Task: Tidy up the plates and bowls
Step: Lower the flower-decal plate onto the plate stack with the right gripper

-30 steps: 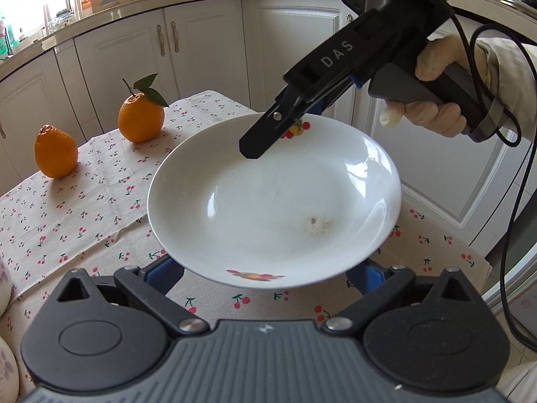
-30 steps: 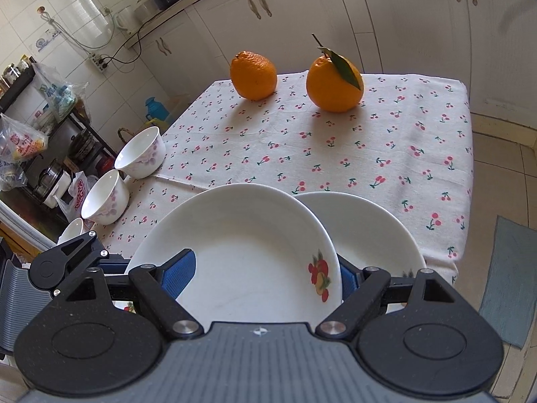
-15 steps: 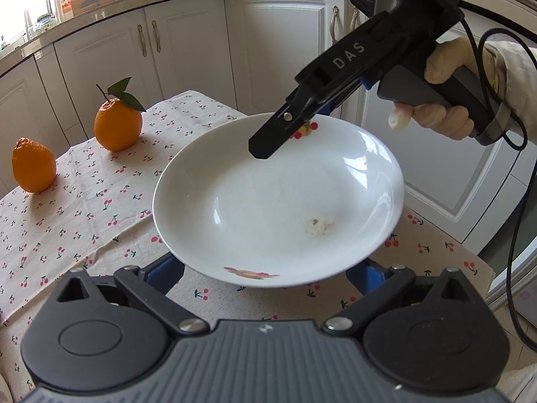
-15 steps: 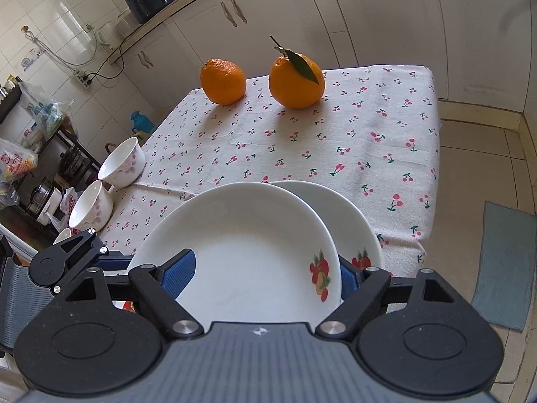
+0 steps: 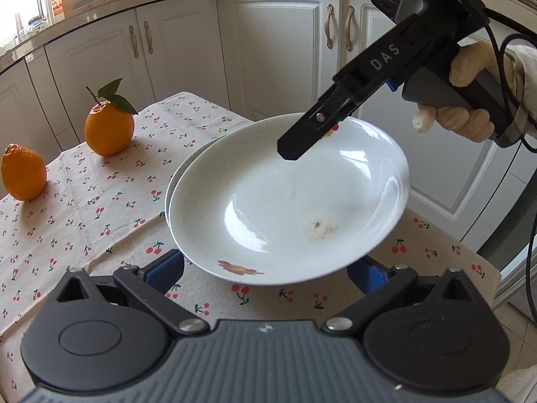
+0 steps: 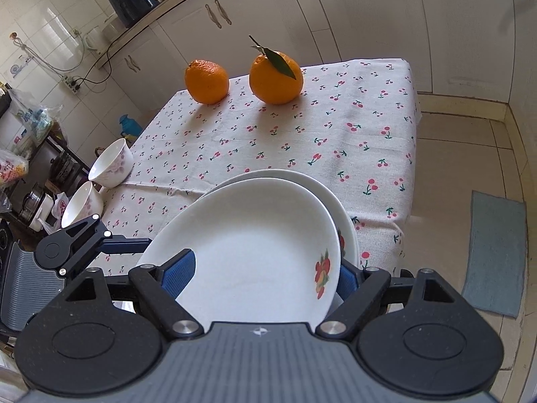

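Shifted over second plate (image 6: 315, 184) since earlier: upper plate (image 5: 288, 201), held by right gripper (image 6: 265, 275); left gripper (image 5: 268, 265) opening wide, plate rim between.

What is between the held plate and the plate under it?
Nothing visible: the top plate is tilted just over the lower plate, whose showing rim is bare. Oranges and bowls stand well away. The gap between the plates is hidden.

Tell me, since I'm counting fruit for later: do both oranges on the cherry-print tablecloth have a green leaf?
No: only the orange with a stem carries a green leaf, while the other orange beside it is bare.
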